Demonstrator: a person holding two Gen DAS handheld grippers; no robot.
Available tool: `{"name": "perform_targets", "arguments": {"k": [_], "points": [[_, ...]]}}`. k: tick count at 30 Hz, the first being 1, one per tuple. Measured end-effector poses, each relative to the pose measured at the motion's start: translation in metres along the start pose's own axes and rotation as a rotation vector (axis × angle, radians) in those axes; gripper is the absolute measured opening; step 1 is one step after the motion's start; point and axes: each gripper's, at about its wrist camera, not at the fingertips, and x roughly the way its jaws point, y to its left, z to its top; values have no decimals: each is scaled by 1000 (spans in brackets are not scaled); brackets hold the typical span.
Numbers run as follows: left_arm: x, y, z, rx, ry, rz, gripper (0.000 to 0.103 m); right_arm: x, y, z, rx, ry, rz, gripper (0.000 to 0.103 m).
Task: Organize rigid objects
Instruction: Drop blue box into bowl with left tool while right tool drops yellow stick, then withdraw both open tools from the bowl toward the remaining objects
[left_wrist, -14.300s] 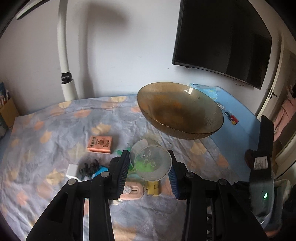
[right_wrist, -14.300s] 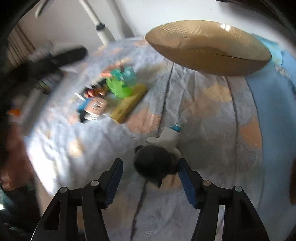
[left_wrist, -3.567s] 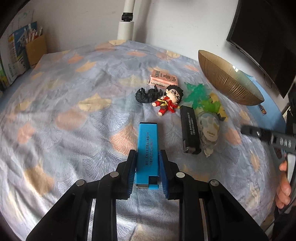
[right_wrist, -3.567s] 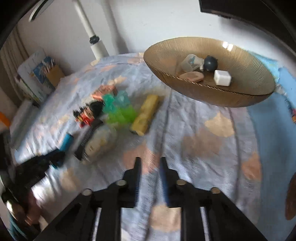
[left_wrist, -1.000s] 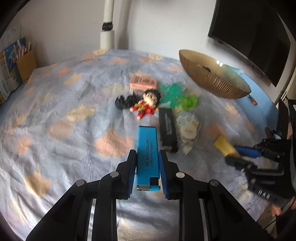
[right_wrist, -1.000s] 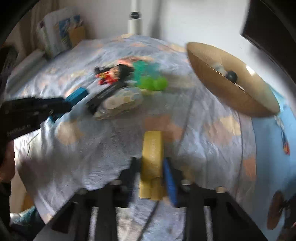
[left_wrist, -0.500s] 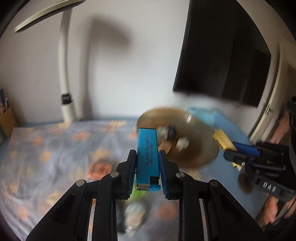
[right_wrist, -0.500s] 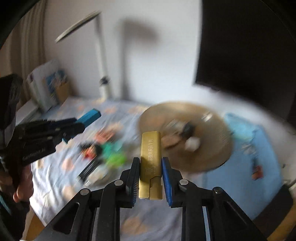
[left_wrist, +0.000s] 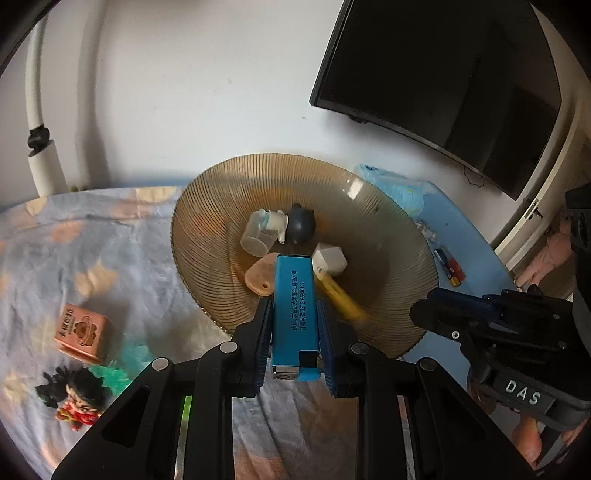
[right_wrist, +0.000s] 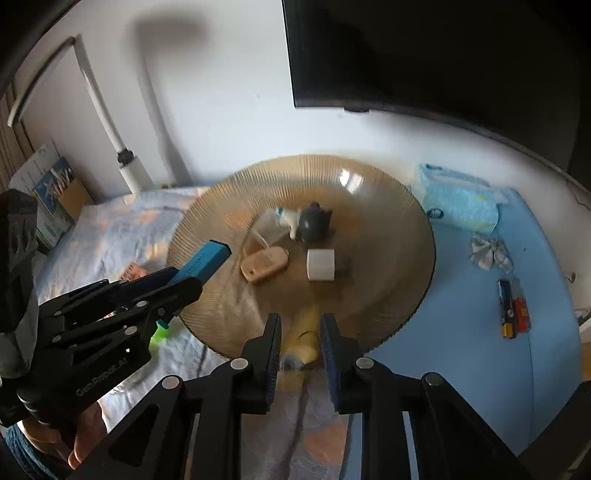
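My left hand-held gripper (left_wrist: 294, 334) is clenched on the blue lighter (left_wrist: 295, 310), holding it above the near rim of the amber glass bowl (left_wrist: 229, 206) at frame centre. My right hand-held gripper (right_wrist: 300, 345) has its pads apart; the yellow lighter (right_wrist: 303, 338), blurred, sits loose between them over the bowl's lower edge. Inside the bowl lie a clear cup (left_wrist: 256, 236), a dark round figure (left_wrist: 301, 225), a white cube (left_wrist: 330, 258) and a peach tag (left_wrist: 260, 277). At lower left, on the patterned cloth (left_wrist: 110, 236), rest an orange box (left_wrist: 82, 332) and a red doll (left_wrist: 79, 397).
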Motion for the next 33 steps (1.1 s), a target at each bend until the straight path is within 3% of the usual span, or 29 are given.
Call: {"name": "perform_targets", "arguments": {"k": [3,4,5,7,8,10,13,15,18,23,26,28,33], "points": [[-1,-6,5,31,-19,-2,23,3,1,0,-10,9,-1,21],[-2,-8,8,39,-35,20,39,3,0,1,-15,5,1,21],[-5,-6,11,38,-51,47,67,1,1,1,-18,-7,2,21],[-18,1,15,17,-112,56,93,-4,1,2,-5,-19,-3,27],[-29,8,15,-2,-158,43,93,-5,-1,1,5,-24,-3,29],[-43,21,16,-29,-168,41,93,-13,-2,-1,19,-39,5,36],[-72,47,12,-84,-186,32,93,-25,0,-6,25,-54,-5,36],[-97,64,5,-113,-219,54,93,-35,3,-9,36,-64,6,40],[-140,91,-8,-148,-283,98,93,-51,11,-11,52,-102,34,57],[-199,134,-46,-185,-345,190,93,-72,49,-14,4,-168,96,60],[-210,154,-72,-208,-349,270,93,-68,79,-24,-41,-180,129,68],[-202,167,-89,-229,-315,294,93,-56,94,-36,-55,-171,143,82],[-158,195,-125,-238,-188,395,93,2,126,-82,-80,-101,125,84]]}}
